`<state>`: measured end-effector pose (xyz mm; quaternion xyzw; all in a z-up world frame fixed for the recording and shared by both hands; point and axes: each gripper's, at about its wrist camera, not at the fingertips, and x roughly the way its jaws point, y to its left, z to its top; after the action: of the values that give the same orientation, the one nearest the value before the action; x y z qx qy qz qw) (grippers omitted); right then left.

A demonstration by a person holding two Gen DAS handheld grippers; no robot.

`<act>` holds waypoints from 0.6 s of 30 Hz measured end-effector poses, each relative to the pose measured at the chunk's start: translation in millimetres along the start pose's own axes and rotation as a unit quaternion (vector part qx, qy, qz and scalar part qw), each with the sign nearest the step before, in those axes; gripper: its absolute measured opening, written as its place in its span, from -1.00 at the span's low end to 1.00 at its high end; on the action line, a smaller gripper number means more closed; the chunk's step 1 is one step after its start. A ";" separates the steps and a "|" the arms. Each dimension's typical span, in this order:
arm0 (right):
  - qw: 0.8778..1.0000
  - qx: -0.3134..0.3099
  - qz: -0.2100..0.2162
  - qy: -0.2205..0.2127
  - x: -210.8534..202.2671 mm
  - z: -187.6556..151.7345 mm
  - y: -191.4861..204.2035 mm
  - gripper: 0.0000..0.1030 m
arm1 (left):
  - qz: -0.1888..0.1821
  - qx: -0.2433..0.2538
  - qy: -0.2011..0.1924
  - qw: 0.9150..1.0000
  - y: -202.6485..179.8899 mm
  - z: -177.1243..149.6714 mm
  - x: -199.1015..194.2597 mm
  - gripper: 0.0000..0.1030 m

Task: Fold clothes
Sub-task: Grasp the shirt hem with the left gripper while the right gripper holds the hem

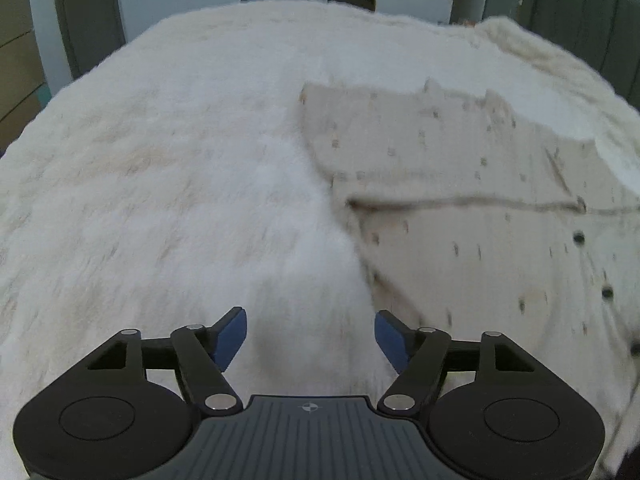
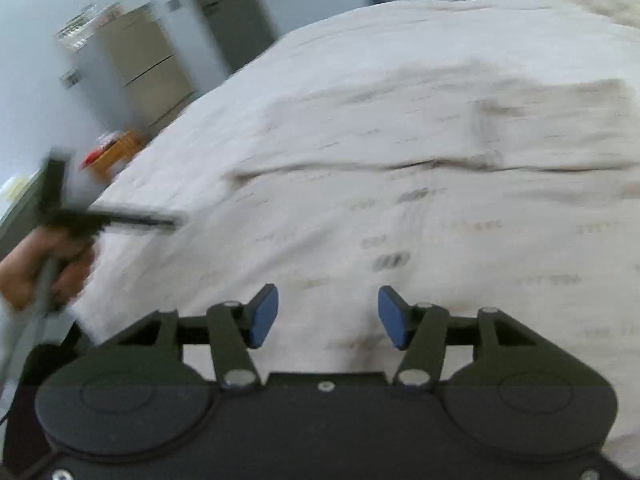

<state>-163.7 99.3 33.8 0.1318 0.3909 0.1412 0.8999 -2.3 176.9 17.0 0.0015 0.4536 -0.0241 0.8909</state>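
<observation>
A cream garment (image 1: 460, 184) with small dark specks and dark buttons lies partly folded on the fluffy white bed cover (image 1: 160, 160), right of centre in the left wrist view. My left gripper (image 1: 310, 338) hovers open over bare cover, just left of the garment's edge, with nothing between its blue pads (image 1: 232, 338). In the blurred right wrist view the same garment (image 2: 420, 200) fills the frame, a fold line running across it. My right gripper (image 2: 328, 316) hangs open above the cloth, empty. The left gripper (image 2: 120, 218), held by a hand (image 2: 36, 264), shows at the left edge.
A grey door (image 1: 86, 12) and pale wall stand beyond the bed's far left. A padded grey headboard (image 1: 580, 20) rises at the far right. A beige cabinet (image 2: 148, 68) and an orange box (image 2: 120, 146) stand past the bed's left side.
</observation>
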 end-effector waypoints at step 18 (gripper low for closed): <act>0.961 0.248 0.119 0.001 -44.7 -85.6 -277.9 -0.06 | -0.250 -0.121 0.100 0.955 24.7 -96.1 11.1 0.11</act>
<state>-214.3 -163.0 -89.5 0.3961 0.3961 0.1463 0.8153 -72.3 203.4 -48.9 -0.2172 0.5256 -0.1908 0.8001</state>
